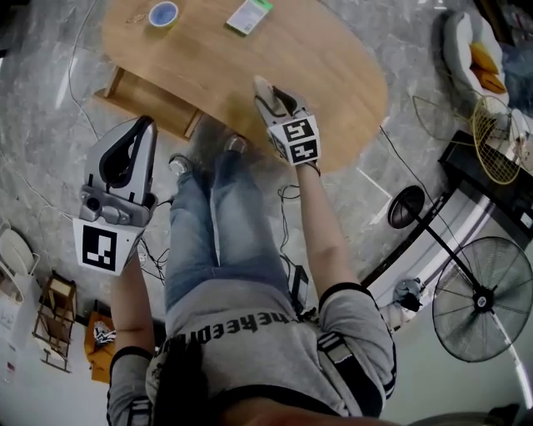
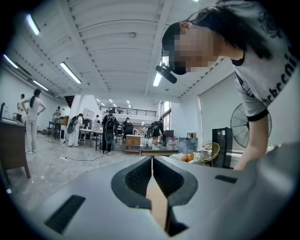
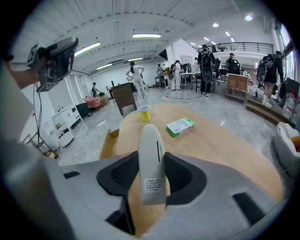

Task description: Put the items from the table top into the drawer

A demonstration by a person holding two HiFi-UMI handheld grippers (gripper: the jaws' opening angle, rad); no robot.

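My right gripper hangs over the near edge of the oval wooden table, shut on a slim white remote-like device. In the right gripper view the device stands out between the dark pads, label side up, above the table. A yellow cup and a green-and-white box rest at the far end. The wooden drawer stands pulled out at the table's left. My left gripper is shut and empty, off the table, left of the drawer.
The person's legs stand between the grippers. A pedestal fan, a wire chair and a black stand crowd the floor at right. A small wooden rack sits at lower left. Cables trail across the grey floor.
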